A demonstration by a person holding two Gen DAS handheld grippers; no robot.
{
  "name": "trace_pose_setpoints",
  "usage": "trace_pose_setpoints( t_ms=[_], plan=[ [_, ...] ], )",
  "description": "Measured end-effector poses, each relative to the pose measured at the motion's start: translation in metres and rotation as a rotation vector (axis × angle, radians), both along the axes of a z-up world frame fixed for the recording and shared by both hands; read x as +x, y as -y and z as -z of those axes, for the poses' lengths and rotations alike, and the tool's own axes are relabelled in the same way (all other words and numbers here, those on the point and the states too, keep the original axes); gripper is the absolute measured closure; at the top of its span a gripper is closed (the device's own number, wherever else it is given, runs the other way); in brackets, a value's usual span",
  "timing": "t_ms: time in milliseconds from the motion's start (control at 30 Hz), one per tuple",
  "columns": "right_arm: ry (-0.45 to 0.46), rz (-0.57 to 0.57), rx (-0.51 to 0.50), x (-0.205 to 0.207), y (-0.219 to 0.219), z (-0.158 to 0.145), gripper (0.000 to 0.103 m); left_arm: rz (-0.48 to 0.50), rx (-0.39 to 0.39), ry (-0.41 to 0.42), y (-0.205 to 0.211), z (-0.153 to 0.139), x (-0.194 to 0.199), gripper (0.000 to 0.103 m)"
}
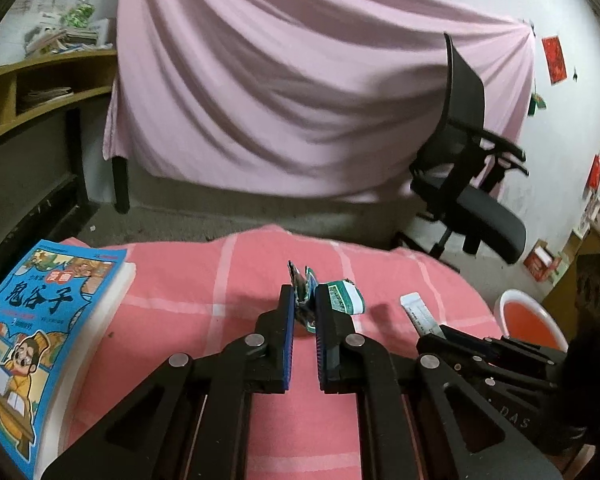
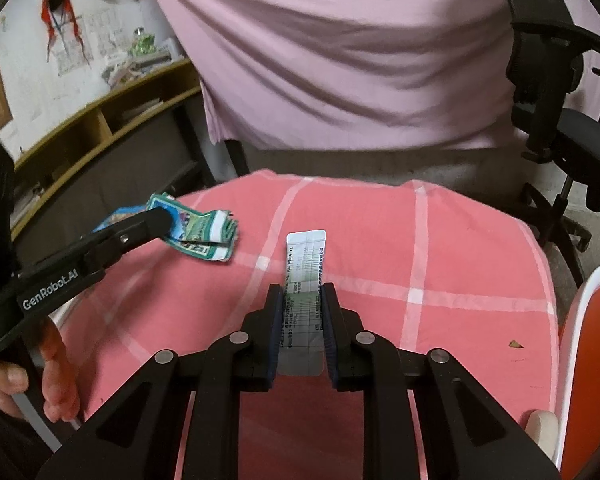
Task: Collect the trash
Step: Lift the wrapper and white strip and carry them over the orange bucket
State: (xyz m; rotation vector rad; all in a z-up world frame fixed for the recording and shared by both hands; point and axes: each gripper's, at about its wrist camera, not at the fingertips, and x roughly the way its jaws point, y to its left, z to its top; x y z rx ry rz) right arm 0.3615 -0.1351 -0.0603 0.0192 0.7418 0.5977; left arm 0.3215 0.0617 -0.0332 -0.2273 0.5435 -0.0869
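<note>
Item 1. Left gripper (image 1: 303, 300), black two-finger tool with blue pads: jaws drawn almost together, pinching a crumpled green-and-white foil wrapper (image 1: 342, 294). In the right wrist view the wrapper (image 2: 204, 232) trails out past the fingertips, its free end low over the pink checked cloth; whether it touches there cannot be told.

Item 2. Right gripper (image 2: 302, 300), same make: jaws closed on a long narrow white printed paper strip (image 2: 306, 264). Long axis of the strip runs straight on along the fingers, away from the hand; the far half projects beyond the tips over the cloth. In the left wrist view the strip (image 1: 414, 308) stands just to the right of the wrapper.

Item 3. Landmark: pink checked cloth (image 2: 440, 248) covering the work surface.

Item 4. White-rimmed orange bin (image 1: 530, 320), off the right-hand edge of the cloth; in the right wrist view its rim (image 2: 580, 292) lies right of the strip.

Governing relation, as judged: the bin lies off the cloth's right edge, on the right gripper's side. The right gripper is the nearer; the left must carry its wrapper across the cloth, past the strip. Both pieces appear secured, neither yet over the bin

Item 5. Blue illustrated paperback book (image 1: 36, 340), at the cloth's left edge, not trash
</note>
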Motion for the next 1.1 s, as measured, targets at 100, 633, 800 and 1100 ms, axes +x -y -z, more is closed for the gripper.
trace_pose_setpoints(
  t_ms=[100,633,800,1100],
  plan=[
    [0.031,0.016,0.038,-0.003,0.007,-0.005,0.087,-0.016,-0.011,0.049,-0.001,-0.005,-0.009,0.096],
    [0.258,0.084,0.148,-0.017,0.033,-0.030,0.087,-0.056,0.025,0.254,0.024,-0.026,-0.042,0.096],
    [0.296,0.099,0.184,-0.011,0.039,-0.036,0.087,-0.074,0.031,0.299,0.031,-0.036,-0.040,0.096],
    [0.279,0.111,0.241,0.009,0.052,-0.038,0.087,-0.093,0.050,0.319,0.039,-0.042,-0.028,0.096]
  ],
)
